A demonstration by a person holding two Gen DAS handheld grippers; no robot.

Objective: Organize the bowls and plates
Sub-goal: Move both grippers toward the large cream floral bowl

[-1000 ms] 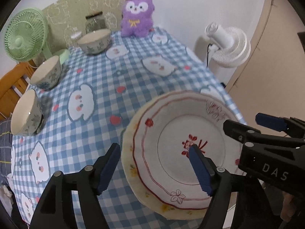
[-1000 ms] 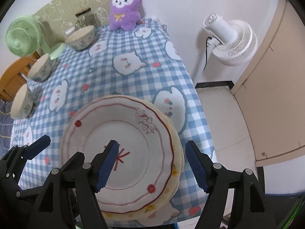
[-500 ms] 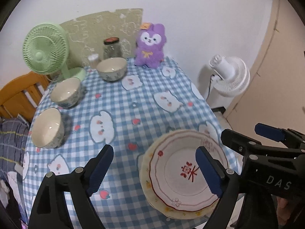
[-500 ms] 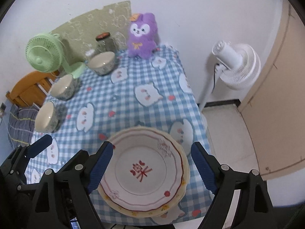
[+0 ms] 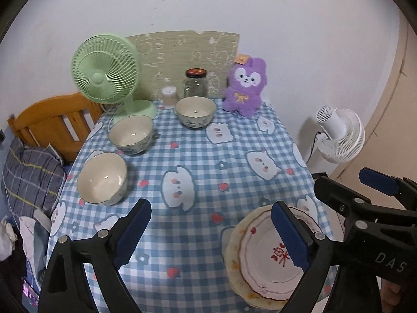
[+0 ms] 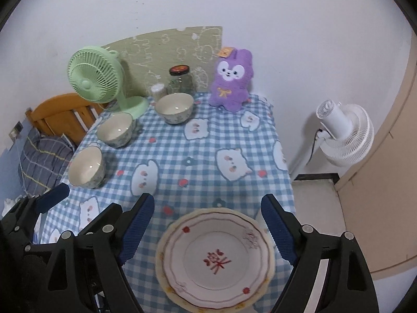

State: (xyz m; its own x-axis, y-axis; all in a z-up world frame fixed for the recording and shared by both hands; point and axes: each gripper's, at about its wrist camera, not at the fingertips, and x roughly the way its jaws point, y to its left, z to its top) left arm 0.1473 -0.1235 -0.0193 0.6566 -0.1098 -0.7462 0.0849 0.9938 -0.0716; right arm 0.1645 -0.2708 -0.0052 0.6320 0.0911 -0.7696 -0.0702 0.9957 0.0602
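A stack of plates (image 5: 268, 260) (image 6: 216, 258), the top one white with a red rim and a red flower, lies at the near right corner of the checked table (image 5: 198, 156). Three cream bowls stand apart along the left side: near (image 5: 102, 178) (image 6: 85, 167), middle (image 5: 130, 133) (image 6: 115, 129), far (image 5: 195, 110) (image 6: 175, 107). My left gripper (image 5: 209, 214) hovers above the cloth left of the plates, jaws opening, nothing between them. My right gripper (image 6: 208, 203) hangs open high over the plates, touching nothing.
At the back stand a green desk fan (image 5: 105, 74), a glass jar (image 5: 196, 82), a small white container (image 5: 169, 96) and a purple plush toy (image 5: 245, 86). A white floor fan (image 5: 338, 135) is right of the table, a wooden headboard (image 5: 52, 122) left.
Both grippers have risen and drawn back from the plate stack, and their jaws have widened. The plates stay on the table. More of the table and bowls shows.
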